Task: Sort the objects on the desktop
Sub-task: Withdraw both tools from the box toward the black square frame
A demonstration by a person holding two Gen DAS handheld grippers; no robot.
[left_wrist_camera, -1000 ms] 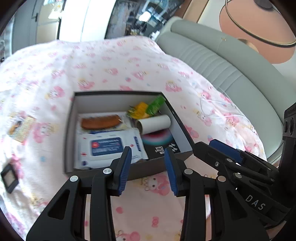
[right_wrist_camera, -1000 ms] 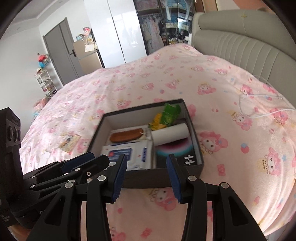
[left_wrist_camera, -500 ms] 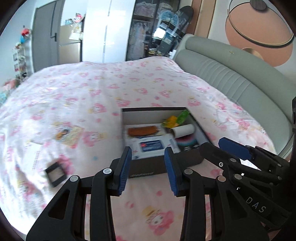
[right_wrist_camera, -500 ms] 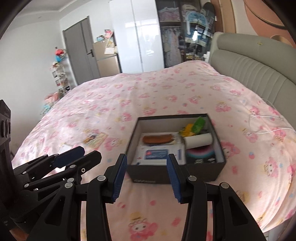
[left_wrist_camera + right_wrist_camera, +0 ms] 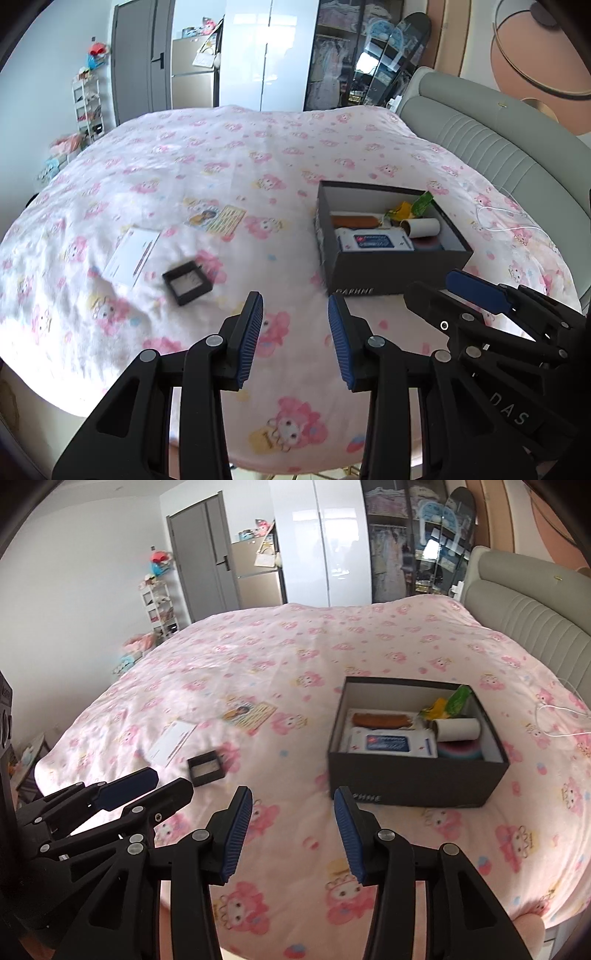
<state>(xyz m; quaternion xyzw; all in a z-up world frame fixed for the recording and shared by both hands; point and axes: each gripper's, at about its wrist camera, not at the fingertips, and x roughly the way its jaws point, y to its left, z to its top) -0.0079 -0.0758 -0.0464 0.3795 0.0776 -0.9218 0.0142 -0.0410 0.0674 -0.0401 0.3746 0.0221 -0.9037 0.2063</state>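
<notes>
Lying loose on the bed (image 5: 258,155), left to right: paper slip (image 5: 132,255), blurry black tray (image 5: 187,282), card (image 5: 215,218), then box (image 5: 399,273) with wipes (image 5: 373,242) half hidden inside. Left gripper (image 5: 295,325) and right gripper (image 5: 291,816): both jaws open, empty.

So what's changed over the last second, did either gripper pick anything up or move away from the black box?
Both grippers pulled back from the open black cardboard box, so it looks smaller and sits off to the right. The left gripper and right gripper hold nothing. The small black square frame, white paper card and colourful picture card came into view, lying on the pink patterned bedspread. The box's contents are unchanged.
</notes>
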